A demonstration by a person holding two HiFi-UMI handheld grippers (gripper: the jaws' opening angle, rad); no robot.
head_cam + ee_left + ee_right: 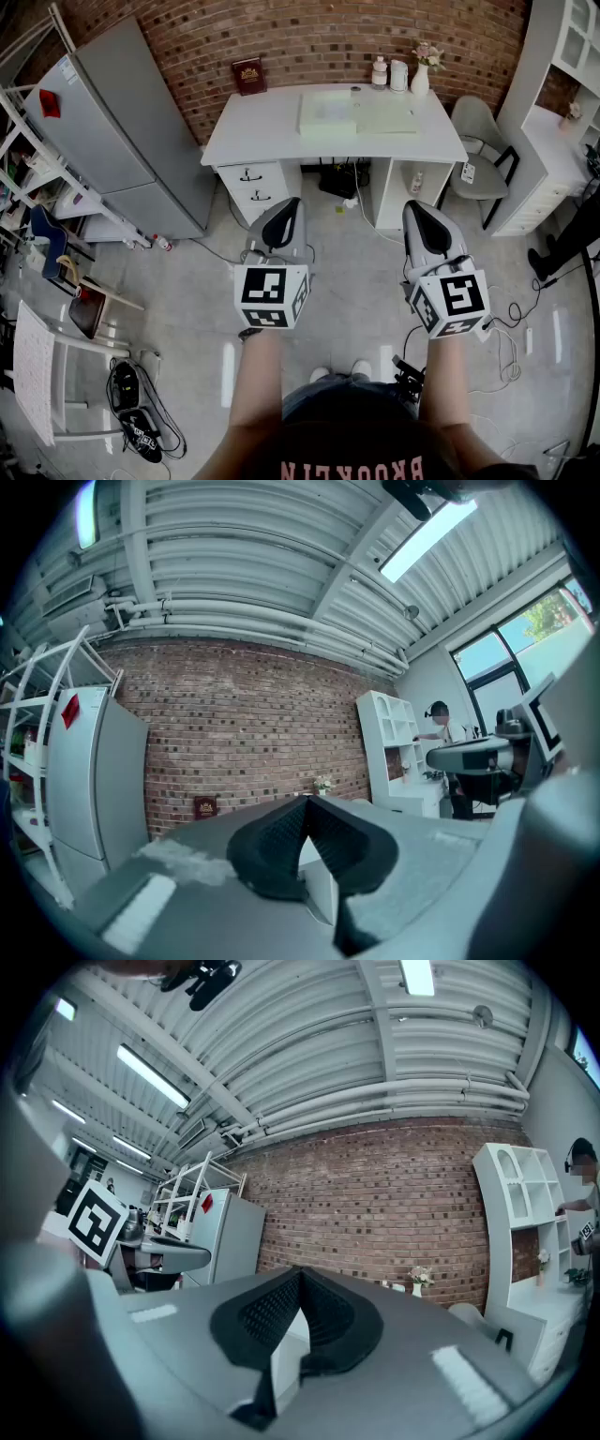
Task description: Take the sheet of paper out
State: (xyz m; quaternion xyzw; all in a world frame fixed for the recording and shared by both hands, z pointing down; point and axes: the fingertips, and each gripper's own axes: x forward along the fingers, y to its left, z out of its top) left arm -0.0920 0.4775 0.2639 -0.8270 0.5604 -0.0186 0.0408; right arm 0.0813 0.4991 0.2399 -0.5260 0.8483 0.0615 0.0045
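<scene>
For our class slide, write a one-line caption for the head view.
Left gripper and right gripper, both shut and empty, held level before a white desk by the brick wall.

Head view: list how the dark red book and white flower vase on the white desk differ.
The dark red book is flat, rectangular; the white flower vase rounded, holding flowers. The book stands back left on the white desk, the vase back right. Both stand upright.
</scene>
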